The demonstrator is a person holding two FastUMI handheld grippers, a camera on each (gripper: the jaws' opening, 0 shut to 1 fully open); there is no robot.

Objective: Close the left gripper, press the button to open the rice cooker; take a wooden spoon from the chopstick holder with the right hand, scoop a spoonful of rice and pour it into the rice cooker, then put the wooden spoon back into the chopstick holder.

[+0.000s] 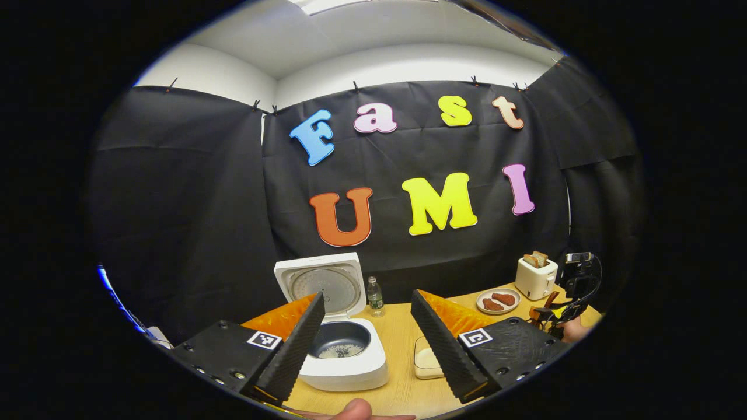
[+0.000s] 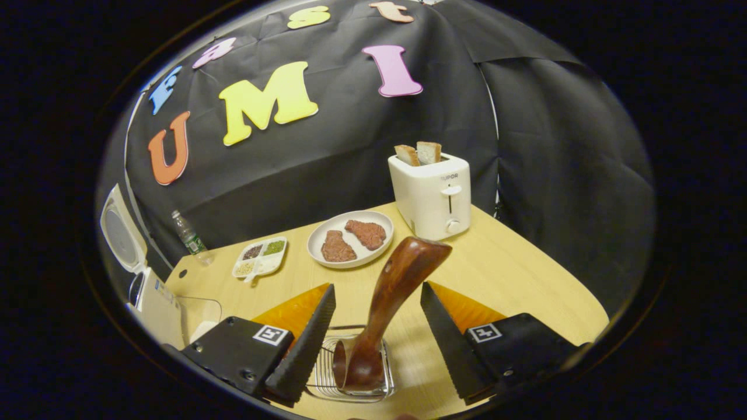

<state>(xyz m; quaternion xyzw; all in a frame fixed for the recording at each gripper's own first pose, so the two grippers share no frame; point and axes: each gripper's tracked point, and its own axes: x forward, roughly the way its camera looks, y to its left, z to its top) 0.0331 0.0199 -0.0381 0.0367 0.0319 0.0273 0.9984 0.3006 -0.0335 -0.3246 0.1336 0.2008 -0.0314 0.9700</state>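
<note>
Rice cooker (image 1: 344,350) lid up, some rice in pot; base partly hidden behind left gripper (image 1: 367,332), spread, holding nothing. Right gripper (image 2: 378,326) spread either side of wooden spoon (image 2: 385,309), not touching; spoon upright in chopstick holder (image 2: 350,373), holder edge cut off. Behind: tray, plate (image 2: 350,239) with two patties, toaster (image 2: 432,195) with two slices.

Bright overhead light, soft shadows, sharp focus, heavy fisheye bending at the edges.
</note>
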